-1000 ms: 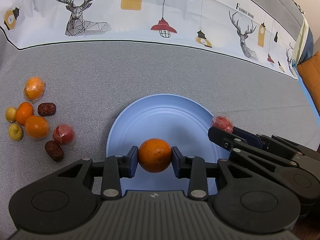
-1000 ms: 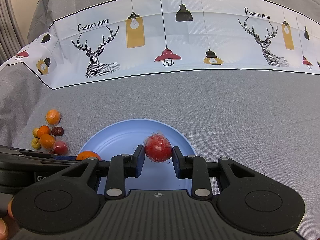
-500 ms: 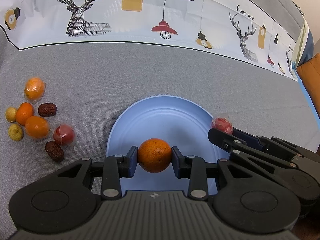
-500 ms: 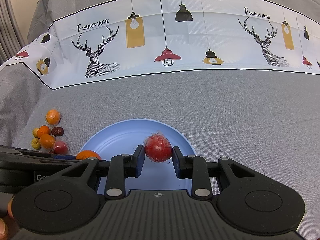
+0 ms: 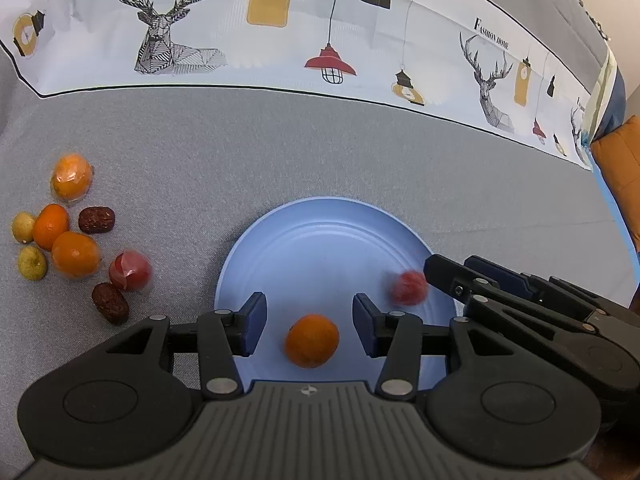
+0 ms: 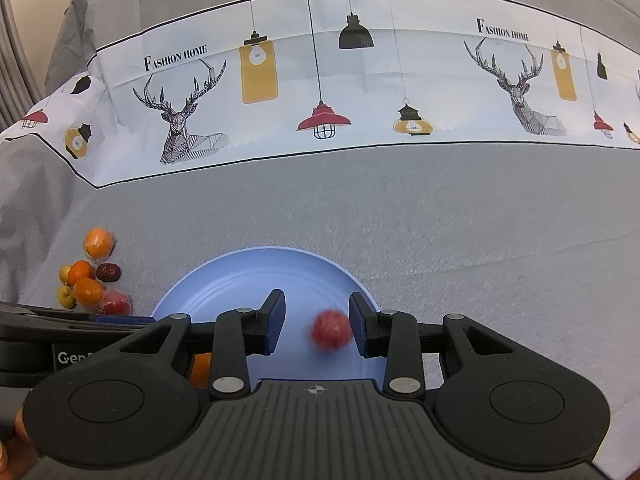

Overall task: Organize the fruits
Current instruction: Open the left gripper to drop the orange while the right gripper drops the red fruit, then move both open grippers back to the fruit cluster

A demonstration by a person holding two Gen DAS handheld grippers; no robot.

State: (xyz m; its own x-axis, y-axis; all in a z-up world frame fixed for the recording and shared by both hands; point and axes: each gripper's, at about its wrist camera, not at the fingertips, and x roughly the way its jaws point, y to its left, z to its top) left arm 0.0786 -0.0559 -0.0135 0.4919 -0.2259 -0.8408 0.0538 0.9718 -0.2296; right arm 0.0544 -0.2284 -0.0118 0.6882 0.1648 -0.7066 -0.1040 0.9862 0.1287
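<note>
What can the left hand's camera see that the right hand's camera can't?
Only the left wrist view shows the whole orange lying free between the open left gripper, the second brown date near the camera, and an orange cushion at the right edge.

Only the right wrist view shows the open right gripper from behind, with the blurred red fruit between its fingers, and grey curtain folds at the left.

Both show the blue plate, the fruit pile and the deer tablecloth.

Right tool spread wide over blue plate; blurred red fruit between pads, nearer 3 o'clock pad.
</note>
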